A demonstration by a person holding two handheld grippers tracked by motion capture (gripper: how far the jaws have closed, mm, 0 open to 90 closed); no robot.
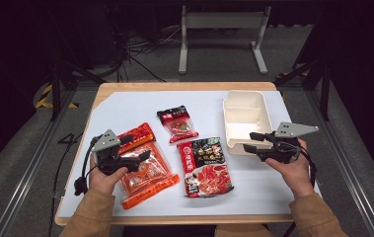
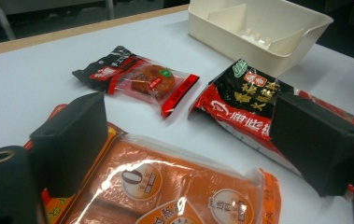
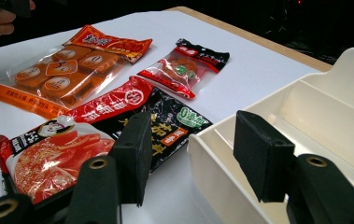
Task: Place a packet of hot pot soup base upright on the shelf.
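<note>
Three packets lie on my white mat [image 1: 253, 192], with a cream bin [image 1: 244, 101] at the far right. My left claw [image 1: 136, 146] hovers over the orange pack [image 1: 147, 174], jaws spread wide and gripping nothing; in the left gripper view the pack [image 2: 165, 182] sits below and between the pads, not touching them as far as I can tell. My right claw [image 1: 249, 140] hangs at the bin's near wall, jaws parted and empty; in the right gripper view one pad stands over the bin's rim [image 3: 221, 135], the other outside it. Judged step: pick up the orange pack, probably for the bin. To do it well I'd lower the left claw squarely, take the pack by its flat sealed edge rather than the bulging middle, since the film looks slick and the cakes inside could shift, and close gently before lifting. The right claw could steady the bin. Writing: the red-black bag [image 1: 205, 165] carries large Chinese characters and a round logo, too small for me to read; the small packet [image 1: 177, 123] has a green dot label; the orange pack's round labels show a mark like a zero. No brand is legible.
</note>
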